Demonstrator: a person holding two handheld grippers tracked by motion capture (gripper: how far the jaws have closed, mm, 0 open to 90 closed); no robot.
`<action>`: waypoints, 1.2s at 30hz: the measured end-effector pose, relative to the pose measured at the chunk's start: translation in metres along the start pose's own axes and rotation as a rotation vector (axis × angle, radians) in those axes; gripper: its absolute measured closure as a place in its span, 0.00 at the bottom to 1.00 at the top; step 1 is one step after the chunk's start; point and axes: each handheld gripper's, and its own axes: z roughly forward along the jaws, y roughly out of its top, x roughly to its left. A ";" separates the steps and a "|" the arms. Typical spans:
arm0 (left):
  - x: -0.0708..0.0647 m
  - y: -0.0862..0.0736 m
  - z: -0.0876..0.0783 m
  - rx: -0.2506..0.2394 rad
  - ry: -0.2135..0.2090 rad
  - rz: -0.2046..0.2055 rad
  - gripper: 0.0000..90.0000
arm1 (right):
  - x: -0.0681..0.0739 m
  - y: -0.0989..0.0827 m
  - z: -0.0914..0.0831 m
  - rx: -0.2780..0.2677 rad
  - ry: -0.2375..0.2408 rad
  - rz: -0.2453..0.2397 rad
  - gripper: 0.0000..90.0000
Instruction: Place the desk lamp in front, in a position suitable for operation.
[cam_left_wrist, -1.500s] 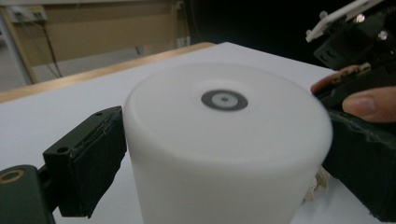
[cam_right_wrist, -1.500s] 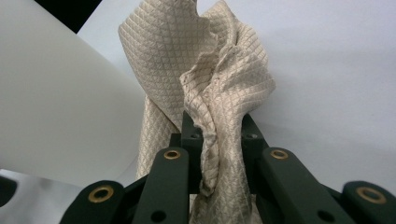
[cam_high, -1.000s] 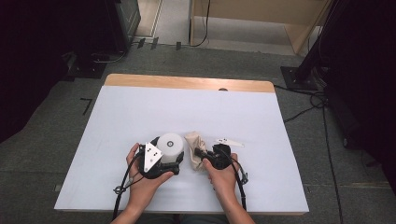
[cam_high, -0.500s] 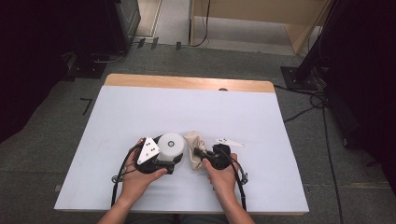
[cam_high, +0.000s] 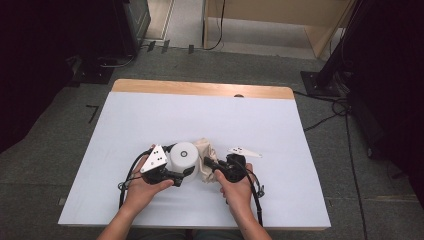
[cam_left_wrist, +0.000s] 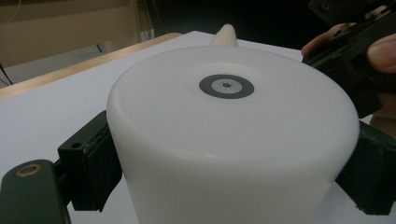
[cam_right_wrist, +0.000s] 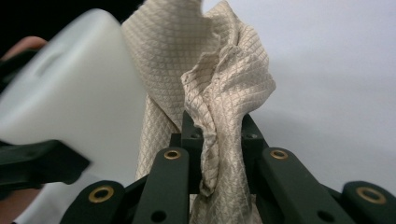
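Right now the white cylinder (cam_high: 183, 156) stands upright near the front of the table (cam_high: 150, 110), clamped between the jaws of the left gripper (cam_high: 181, 175), whose pads press on its two sides. Touching its right side is the beige cloth (cam_high: 205, 159), a bunched fold of which is pinched tight in the closed jaws of the right gripper (cam_high: 209, 163). Likely trouble: the cylinder's smooth wall could slip from the pads or tip if the cloth is rubbed hard against it, and the thin fold may pull free.
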 end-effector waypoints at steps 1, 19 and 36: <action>0.000 0.000 0.000 0.000 0.000 0.001 0.10 | 0.003 0.001 -0.002 -0.003 0.004 -0.007 0.87; -0.001 -0.001 0.000 -0.005 0.005 -0.006 0.10 | 0.012 -0.008 0.007 0.022 -0.015 -0.058 0.87; -0.001 -0.001 0.000 -0.006 0.007 -0.007 0.10 | 0.021 0.000 -0.003 -0.014 -0.005 -0.066 0.88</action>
